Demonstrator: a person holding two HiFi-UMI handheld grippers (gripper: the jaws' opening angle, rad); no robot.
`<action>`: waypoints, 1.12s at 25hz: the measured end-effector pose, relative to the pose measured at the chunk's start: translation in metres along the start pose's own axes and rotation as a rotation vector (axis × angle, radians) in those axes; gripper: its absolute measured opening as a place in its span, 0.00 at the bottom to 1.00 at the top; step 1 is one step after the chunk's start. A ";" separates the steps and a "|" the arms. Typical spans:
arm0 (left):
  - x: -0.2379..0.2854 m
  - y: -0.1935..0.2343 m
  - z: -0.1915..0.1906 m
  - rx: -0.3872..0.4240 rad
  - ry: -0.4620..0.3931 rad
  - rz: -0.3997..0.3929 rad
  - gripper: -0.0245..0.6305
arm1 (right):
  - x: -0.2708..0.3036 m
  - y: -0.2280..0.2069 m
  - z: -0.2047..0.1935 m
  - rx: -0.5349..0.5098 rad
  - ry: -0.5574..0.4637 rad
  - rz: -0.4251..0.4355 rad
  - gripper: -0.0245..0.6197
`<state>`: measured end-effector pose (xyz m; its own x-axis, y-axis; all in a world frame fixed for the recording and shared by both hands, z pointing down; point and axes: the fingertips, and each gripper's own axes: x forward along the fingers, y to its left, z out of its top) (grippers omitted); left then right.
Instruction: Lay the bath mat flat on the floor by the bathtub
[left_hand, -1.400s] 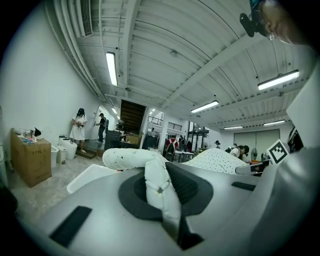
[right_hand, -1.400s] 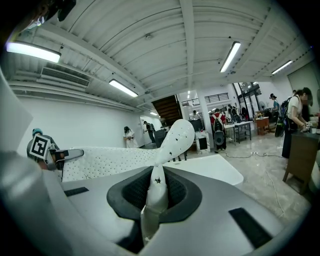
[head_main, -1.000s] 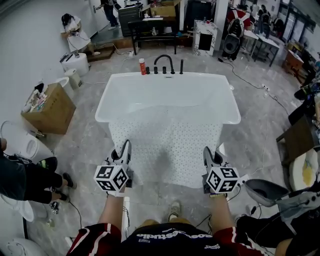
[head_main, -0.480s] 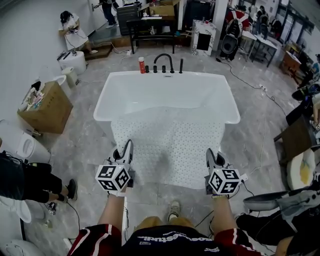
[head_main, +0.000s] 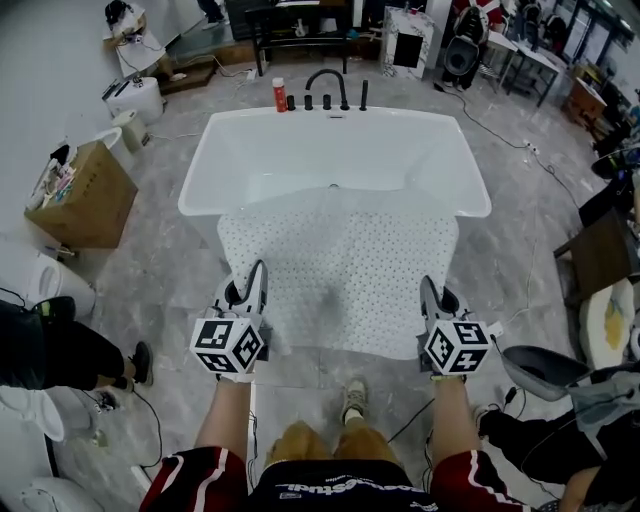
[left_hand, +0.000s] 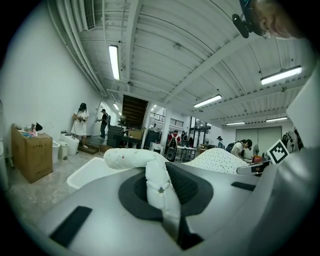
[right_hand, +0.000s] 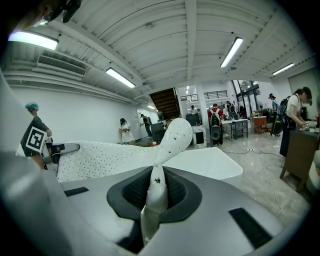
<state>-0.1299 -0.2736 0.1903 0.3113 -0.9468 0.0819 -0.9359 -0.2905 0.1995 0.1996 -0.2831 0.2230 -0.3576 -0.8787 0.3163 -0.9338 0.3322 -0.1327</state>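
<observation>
A white perforated bath mat (head_main: 340, 270) hangs spread between my two grippers, its far edge draped over the near rim of the white bathtub (head_main: 335, 150). My left gripper (head_main: 252, 298) is shut on the mat's near left corner (left_hand: 159, 186), which bunches up between the jaws. My right gripper (head_main: 432, 300) is shut on the near right corner (right_hand: 156, 192), pinched into a fold. The mat slopes down from the tub rim toward me above the grey marble floor (head_main: 180, 260). My feet (head_main: 352, 398) show just below the mat's near edge.
A cardboard box (head_main: 80, 192) stands left of the tub, with toilets (head_main: 135, 98) behind it. Black taps and a red bottle (head_main: 280, 95) sit at the tub's far end. People's legs (head_main: 60, 350) are at the left, a chair (head_main: 540, 372) and cables at the right.
Both grippers have sunk lower with the mat still held, and its near edge has come down with them. The head view has tilted further down, so the tub sits higher in frame.
</observation>
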 end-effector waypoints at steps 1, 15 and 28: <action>0.002 0.002 -0.004 0.010 -0.001 -0.001 0.09 | 0.004 -0.001 -0.006 0.013 -0.007 0.000 0.10; 0.017 0.036 -0.094 0.010 -0.024 0.019 0.09 | 0.047 -0.005 -0.100 0.060 -0.053 -0.007 0.10; 0.055 0.074 -0.244 0.018 -0.045 0.014 0.09 | 0.117 -0.038 -0.242 0.033 -0.072 -0.042 0.10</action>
<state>-0.1417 -0.3138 0.4476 0.2911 -0.9558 0.0401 -0.9429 -0.2796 0.1812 0.1907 -0.3155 0.4919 -0.3155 -0.9142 0.2542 -0.9466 0.2844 -0.1520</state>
